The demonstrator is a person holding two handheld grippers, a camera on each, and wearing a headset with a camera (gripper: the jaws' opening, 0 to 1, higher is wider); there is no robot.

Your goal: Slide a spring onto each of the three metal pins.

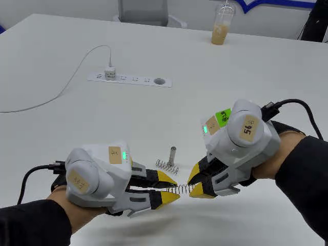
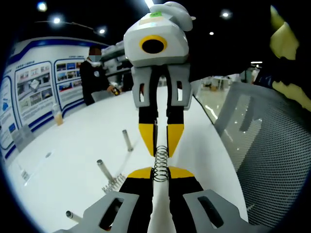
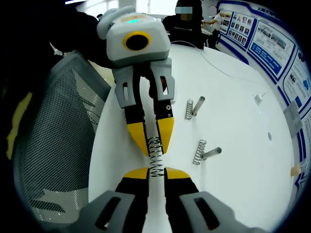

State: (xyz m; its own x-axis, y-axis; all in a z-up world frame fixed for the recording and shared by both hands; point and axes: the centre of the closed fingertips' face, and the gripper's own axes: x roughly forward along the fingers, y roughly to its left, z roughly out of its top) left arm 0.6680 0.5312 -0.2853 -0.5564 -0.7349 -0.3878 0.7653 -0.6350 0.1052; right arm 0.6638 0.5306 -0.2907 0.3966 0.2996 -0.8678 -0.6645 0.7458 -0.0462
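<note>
Left claw (image 1: pixel 173 188) and right claw (image 1: pixel 195 183) both clench one spring (image 1: pixel 183 189) end to end, metal pin (image 1: pixel 172 154) at its eleven o'clock, sticker (image 1: pixel 249 128) digits unclear.

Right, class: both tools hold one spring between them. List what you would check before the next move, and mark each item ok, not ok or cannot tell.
1. Both ends of the spring gripped, one by the left tool and one by the right tool: ok.
2. The spring runs straight, with no kink: ok.
3. One end of the spring is free to take a pin: not ok, both ends sit between jaws.
4. An upright pin stands close behind the tools: ok.
5. That pin is bare: cannot tell, as a second spring lies at its base.
</note>
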